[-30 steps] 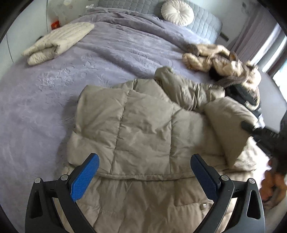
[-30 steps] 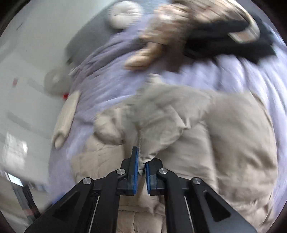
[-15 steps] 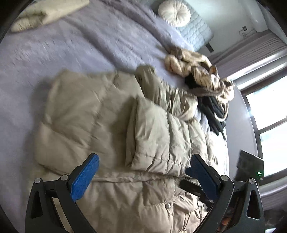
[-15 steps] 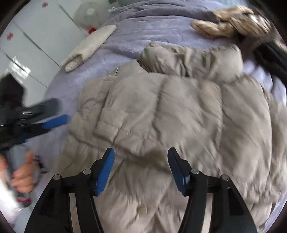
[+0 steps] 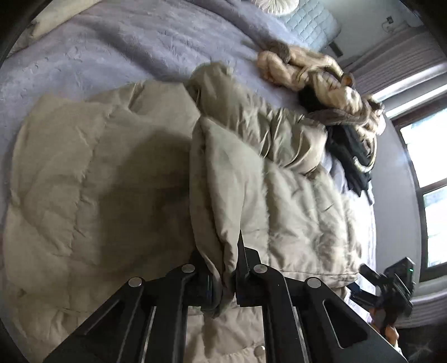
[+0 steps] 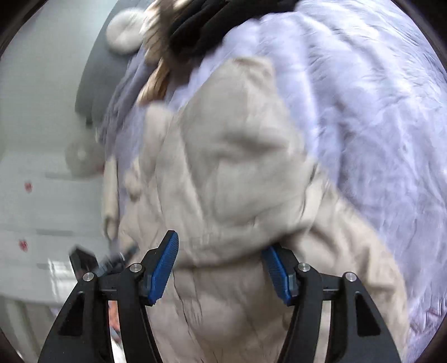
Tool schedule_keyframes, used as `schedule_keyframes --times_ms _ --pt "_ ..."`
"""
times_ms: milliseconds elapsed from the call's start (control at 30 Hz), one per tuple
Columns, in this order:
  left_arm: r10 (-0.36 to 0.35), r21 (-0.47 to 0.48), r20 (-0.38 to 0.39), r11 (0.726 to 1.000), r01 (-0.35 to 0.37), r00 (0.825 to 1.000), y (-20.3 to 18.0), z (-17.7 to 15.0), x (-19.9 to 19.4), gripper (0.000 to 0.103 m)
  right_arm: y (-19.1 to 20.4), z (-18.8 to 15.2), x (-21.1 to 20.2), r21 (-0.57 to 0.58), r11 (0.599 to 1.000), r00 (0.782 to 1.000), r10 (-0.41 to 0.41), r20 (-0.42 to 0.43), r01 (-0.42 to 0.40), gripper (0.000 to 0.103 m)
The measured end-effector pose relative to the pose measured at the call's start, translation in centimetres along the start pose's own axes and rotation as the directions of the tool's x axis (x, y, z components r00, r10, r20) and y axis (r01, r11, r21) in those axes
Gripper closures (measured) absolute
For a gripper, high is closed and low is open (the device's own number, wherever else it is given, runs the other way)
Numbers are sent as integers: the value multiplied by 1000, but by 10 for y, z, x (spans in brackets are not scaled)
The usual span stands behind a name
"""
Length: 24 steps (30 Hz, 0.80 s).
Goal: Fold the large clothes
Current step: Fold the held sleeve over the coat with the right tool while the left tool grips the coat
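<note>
Found the jacket [image 5: 111,181], a beige quilted one, spread flat across the near half of the bed [image 5: 111,55], collar end away from the cameras and hem end nearest. Noted one long padded flap [image 5: 237,195], likely a sleeve, laid over the jacket's middle and raised along its near edge. Had that edge pinched in the left tool [image 5: 226,268], closed right down with the fabric bunched between the jaws and hanging a little below them. Had the right tool [image 6: 220,268] spread wide and holding nothing, its blue pads [image 6: 164,265] standing either side of a puffed bulge of the jacket; could not tell through the blur whether they touched it. Judged the step as the inward side fold, with the body not yet doubled over. Reckoned the next move called for carrying the pinched flap across and laying it straight along the body, pressing the air out of the quilting, then closing the right tool on the hem or the outer edge so both could lift together for the lengthwise fold. Beyond the jacket, saw a pile of clothes [image 5: 321,72], cream and black, near the far side of the bed, a round cushion [image 5: 276,4] at the head, and a window [image 5: 427,181] to the right.
</note>
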<state>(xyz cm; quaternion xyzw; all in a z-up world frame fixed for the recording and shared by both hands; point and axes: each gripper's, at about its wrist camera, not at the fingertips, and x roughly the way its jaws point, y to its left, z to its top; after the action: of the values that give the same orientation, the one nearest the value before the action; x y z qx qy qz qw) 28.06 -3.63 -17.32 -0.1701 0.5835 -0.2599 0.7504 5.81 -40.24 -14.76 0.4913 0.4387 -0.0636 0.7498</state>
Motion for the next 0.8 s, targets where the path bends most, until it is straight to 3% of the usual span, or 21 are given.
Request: schedule_keyframes --times_ms 33,67,167,300,433,500,567,600,633,733,800 --pt "0 13 26 1000 0 1000 0 -1 -9 91 1 5 -4 -9 1000 1000 -3 24 3 91" --pt "8 21 43 1000 -9 999 2 -3 -15 91 3 7 -6 -16 1000 999 -9 33 10 97" --pt "12 14 35 1000 -12 999 14 -10 -19 91 2 12 -5 -38 999 999 -30 38 31 97" --pt "129 54 -15 990 -128 992 24 -19 2 88 -13 2 20 -26 996 996 -85 2 85 97" --pt "191 67 7 979 -191 982 28 -15 -17 88 -18 0 22 -12 997 997 -81 7 81 97" --pt "270 84 42 959 -272 962 29 -12 -33 88 -12 1 19 -37 994 994 -105 -18 104 91" --pt "286 98 58 952 -291 956 29 -10 -48 88 0 -8 8 -113 986 990 -129 -64 122 70" --pt "283 105 65 952 -288 957 26 -10 -53 88 9 -12 3 -159 981 990 -127 -68 115 47" --pt "278 120 78 951 -286 957 20 -9 -58 88 19 -17 -6 -215 972 991 -116 -63 100 35" --pt "246 154 103 953 -260 964 3 -4 -57 88 41 -12 -34 -307 950 998 -63 10 63 35" --pt "227 170 103 955 -242 968 -13 0 -43 88 36 11 -43 -252 967 997 -27 74 45 35"
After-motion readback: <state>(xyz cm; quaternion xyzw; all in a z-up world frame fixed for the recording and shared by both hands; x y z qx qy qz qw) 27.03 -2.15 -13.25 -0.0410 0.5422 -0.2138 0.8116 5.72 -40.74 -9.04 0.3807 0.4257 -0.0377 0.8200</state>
